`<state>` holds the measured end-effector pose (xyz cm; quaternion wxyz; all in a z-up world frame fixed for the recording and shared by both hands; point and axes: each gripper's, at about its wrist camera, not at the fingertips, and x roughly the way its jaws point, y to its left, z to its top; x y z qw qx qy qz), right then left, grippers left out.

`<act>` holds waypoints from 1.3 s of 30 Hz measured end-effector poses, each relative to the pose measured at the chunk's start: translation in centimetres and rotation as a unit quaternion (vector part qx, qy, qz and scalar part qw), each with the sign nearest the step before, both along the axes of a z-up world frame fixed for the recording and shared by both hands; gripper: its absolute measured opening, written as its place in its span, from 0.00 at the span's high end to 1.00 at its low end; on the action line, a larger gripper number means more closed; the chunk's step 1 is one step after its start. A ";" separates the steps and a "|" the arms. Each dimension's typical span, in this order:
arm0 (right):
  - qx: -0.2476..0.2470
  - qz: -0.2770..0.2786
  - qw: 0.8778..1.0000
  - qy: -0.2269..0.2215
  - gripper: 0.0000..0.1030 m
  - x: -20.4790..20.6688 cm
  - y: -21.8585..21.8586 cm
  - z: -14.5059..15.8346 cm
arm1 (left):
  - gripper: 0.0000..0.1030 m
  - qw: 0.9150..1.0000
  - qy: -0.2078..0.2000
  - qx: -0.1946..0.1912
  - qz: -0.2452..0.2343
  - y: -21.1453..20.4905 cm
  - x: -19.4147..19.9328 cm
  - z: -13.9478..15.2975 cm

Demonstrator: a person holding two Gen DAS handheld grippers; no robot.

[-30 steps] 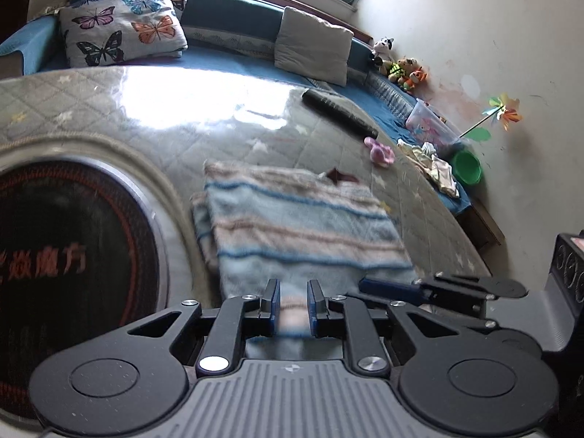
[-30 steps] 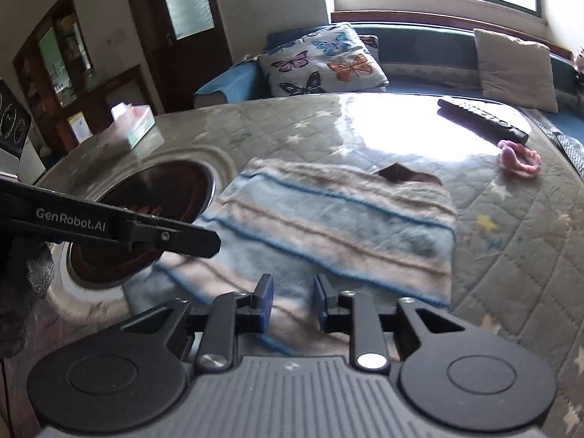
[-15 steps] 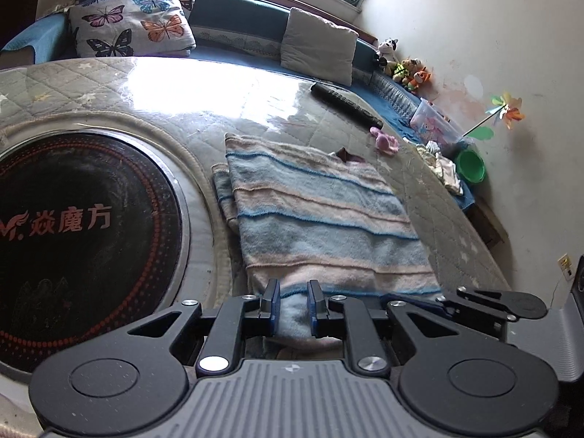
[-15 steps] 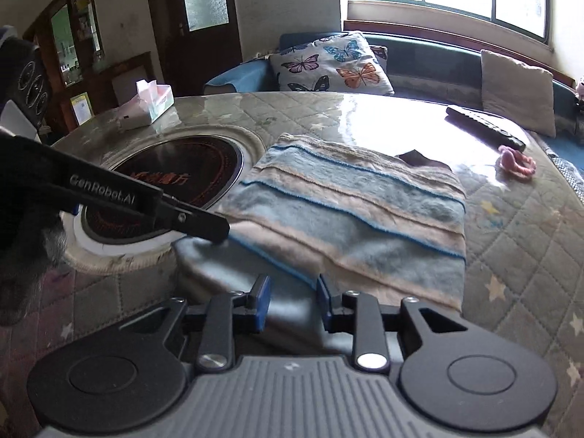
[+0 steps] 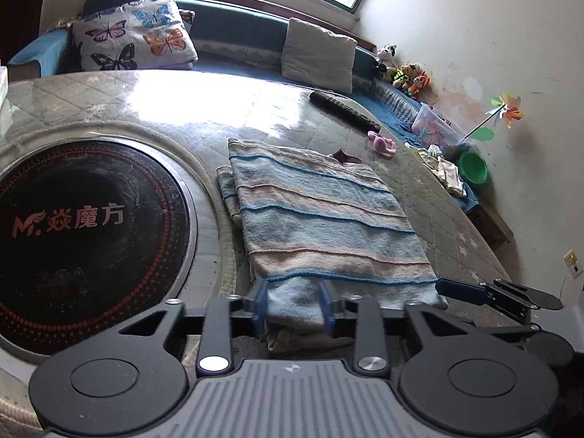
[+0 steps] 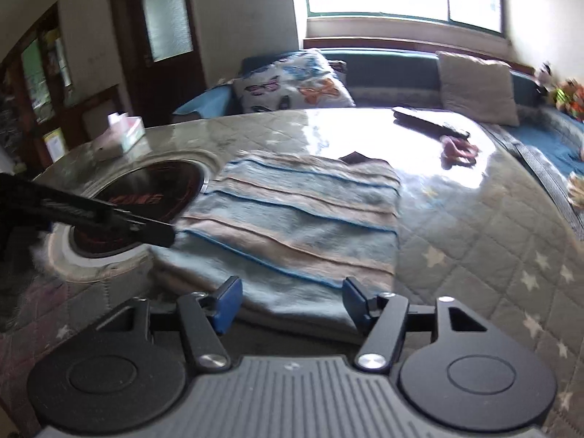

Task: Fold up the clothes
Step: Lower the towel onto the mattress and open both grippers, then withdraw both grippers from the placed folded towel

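At the near edge of the table (image 5: 456,226), the folded striped garment (image 5: 321,226) lies flat, its near hem between the jaws of both tongs. Left gripper (image 5: 294,310): jaws have just been opening, cloth between them but the pads seem clear of it, so released. Right gripper (image 6: 292,301): jaws have just been opening too, now wide, hem lying loose between. Risk 1: a pad may snag the fuzzy knit on withdrawal and drag the top layer, undoing the fold; cause would be pulling back low rather than lifting first. Risk 2: the near hem sits close to the table edge and the lower layer bunches under the left gripper; a nudge could tip it off. Risk 3: the left side pokes out unevenly near the black round inset (image 5: 84,241), so any further fold may go skew. Surface: quilted star-print cover under glossy film, strong glare. Far right on it: remote (image 5: 343,109), pink item (image 5: 381,144). Room: bench with butterfly cushion (image 5: 135,36), window behind, toys in the right corner.
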<state>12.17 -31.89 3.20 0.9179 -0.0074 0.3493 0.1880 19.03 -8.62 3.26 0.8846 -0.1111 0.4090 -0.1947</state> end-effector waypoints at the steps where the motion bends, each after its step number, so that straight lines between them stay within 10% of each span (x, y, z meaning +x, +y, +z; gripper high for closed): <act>1: 0.001 -0.004 1.000 0.001 0.32 0.1 -0.2 -0.2 | 0.62 1.000 -0.003 0.002 -0.001 0.0 -0.2 0.1; 24: 0.032 -0.003 0.999 0.011 0.14 -1.6 -0.5 -1.5 | 0.01 0.998 -0.047 0.030 0.041 3.3 -4.2 0.6; 39: 0.043 0.012 0.999 0.012 0.04 -2.0 1.8 -2.0 | 0.00 0.996 -0.062 0.038 0.060 4.6 -6.2 0.6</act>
